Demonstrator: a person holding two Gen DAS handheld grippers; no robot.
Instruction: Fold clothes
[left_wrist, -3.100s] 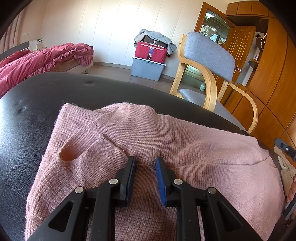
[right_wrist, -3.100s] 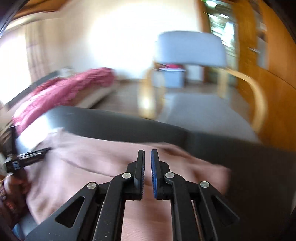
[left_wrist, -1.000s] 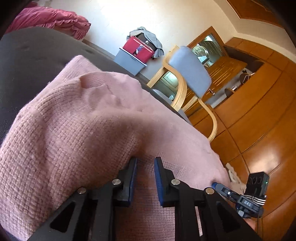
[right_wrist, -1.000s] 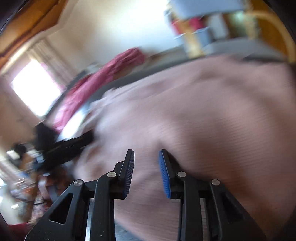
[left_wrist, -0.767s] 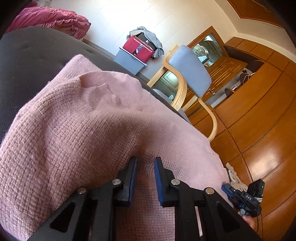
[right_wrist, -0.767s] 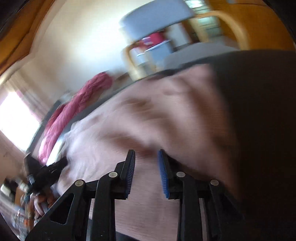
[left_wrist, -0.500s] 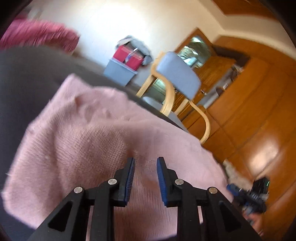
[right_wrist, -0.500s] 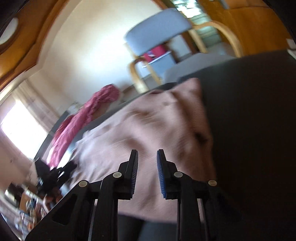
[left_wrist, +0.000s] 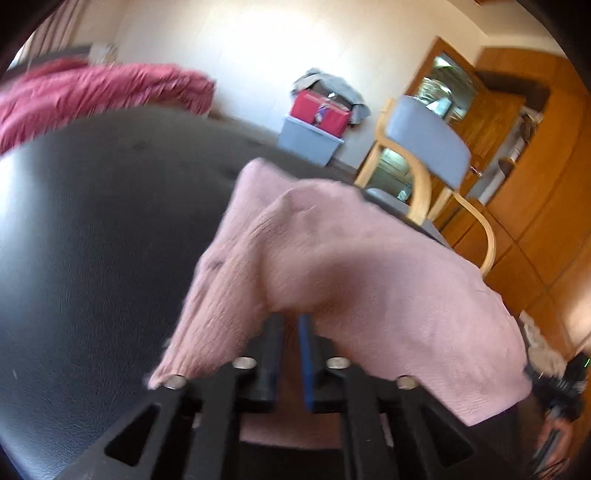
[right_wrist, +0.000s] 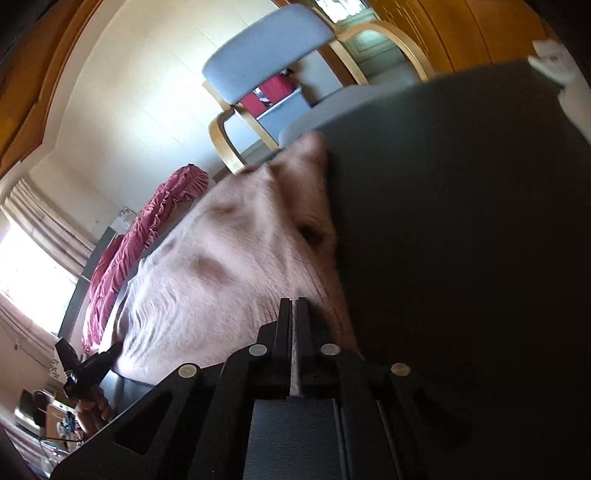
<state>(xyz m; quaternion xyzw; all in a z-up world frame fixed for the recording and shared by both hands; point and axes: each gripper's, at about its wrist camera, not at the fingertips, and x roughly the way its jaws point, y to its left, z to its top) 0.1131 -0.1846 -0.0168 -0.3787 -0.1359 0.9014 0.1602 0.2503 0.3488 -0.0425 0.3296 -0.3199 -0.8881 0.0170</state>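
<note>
While lifted since before, pink sweater (left_wrist: 332, 258) drapes left gripper (left_wrist: 290, 325), pinched | right gripper (right_wrist: 294, 314) narrowed, clamping hem

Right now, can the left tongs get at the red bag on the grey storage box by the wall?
Probably not. The left tongs are shut on the pink sweater, and the red bag sits far across the room, beyond the black table.

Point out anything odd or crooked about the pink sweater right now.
The pink sweater is bunched, not flat: a lifted fold drapes over the left tongs, hiding their tips. Its far corner reaches the edge of the black surface. The right tongs pinch its near edge.
</note>
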